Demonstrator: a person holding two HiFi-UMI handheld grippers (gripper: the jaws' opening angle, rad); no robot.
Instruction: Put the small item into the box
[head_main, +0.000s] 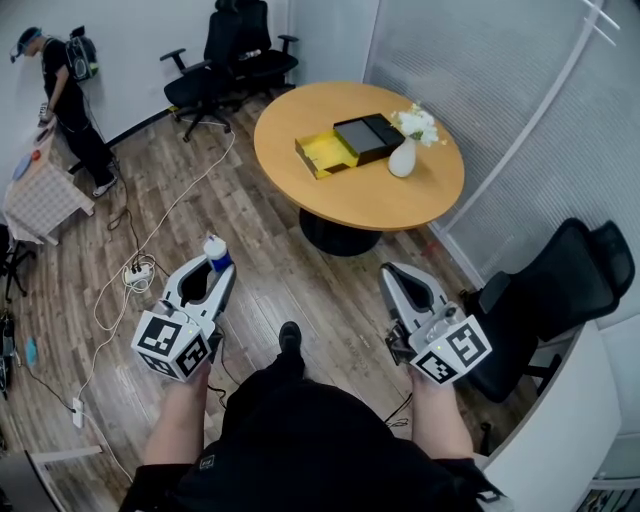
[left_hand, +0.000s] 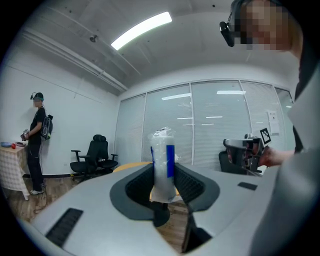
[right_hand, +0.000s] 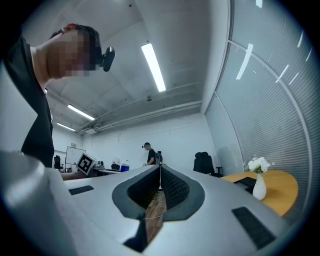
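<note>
While the head view showed the yellow box (head_main: 327, 152) open on the round table (head_main: 400, 205), well ahead of both grippers, only the left gripper view made plain that the left gripper (left_hand: 163, 175) was grasping a blue-and-white packet (left_hand: 163, 162) upright between its jaws. Its own view showed the right gripper (right_hand: 160, 172) with jaws clenched together, empty. A vase (head_main: 403, 158) stood just beside the box's black lid (head_main: 368, 135); a chair (head_main: 560, 285) sat right of the right gripper
</note>
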